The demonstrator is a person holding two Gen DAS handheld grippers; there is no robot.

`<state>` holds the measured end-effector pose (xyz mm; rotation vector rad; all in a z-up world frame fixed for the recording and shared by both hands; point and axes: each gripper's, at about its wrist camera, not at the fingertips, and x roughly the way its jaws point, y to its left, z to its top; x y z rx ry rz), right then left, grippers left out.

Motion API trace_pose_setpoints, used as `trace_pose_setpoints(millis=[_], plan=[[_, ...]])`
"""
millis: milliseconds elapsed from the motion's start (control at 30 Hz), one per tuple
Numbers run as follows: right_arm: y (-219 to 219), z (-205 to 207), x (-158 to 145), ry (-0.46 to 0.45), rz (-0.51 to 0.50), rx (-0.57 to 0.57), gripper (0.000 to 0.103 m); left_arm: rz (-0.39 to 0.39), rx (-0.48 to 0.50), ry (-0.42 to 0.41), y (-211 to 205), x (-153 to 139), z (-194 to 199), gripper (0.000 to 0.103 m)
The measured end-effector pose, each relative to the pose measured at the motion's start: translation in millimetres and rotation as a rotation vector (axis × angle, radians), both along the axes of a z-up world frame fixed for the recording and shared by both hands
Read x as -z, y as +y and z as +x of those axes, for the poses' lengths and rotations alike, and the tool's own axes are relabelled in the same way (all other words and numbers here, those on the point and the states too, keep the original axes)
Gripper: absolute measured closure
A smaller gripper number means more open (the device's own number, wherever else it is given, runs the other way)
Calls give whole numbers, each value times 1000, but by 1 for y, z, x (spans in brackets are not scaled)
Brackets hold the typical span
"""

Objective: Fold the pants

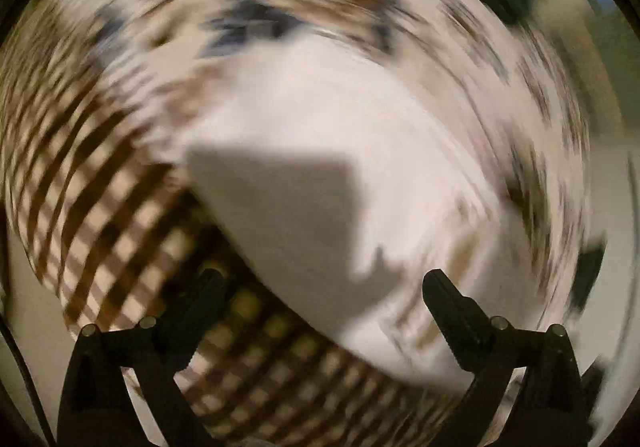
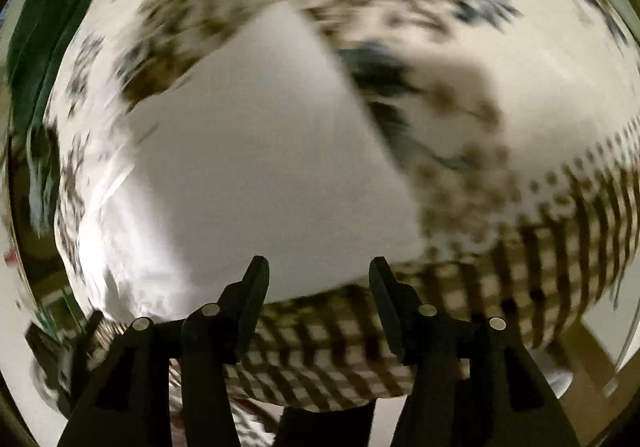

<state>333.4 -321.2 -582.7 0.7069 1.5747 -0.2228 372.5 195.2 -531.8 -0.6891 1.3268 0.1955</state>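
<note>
Both views motion-blurred. Left gripper (image 1: 324,287) spread wide, nothing between its 2 fingers. Right gripper (image 2: 318,275) parted, also empty. White pants (image 1: 340,167) lie folded just ahead of and below both grippers, on the patterned tablecloth (image 1: 104,231). No containers discernible.

Both wrist views smeared by heavy swirling motion blur; fisheye bends the edges into a dark rim. Warm dim light, glare on white cloth (image 2: 104,247) at left, hard grey shadow (image 1: 280,199) centre.

Both views motion-blurred; tablecloth (image 1: 120,207) pattern smeared; pants (image 2: 260,167) folds unreadable.
</note>
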Motion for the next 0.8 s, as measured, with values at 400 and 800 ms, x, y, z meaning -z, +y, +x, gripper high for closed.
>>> trace_pose_setpoints(millis=[400,800], plan=[[90,67,46,-33,14,-147,48,-334,-446,-159,70,76,-23,11],[107,79,57,-21,-34,-193,48,-342,-385,-215,80,95,16,37]])
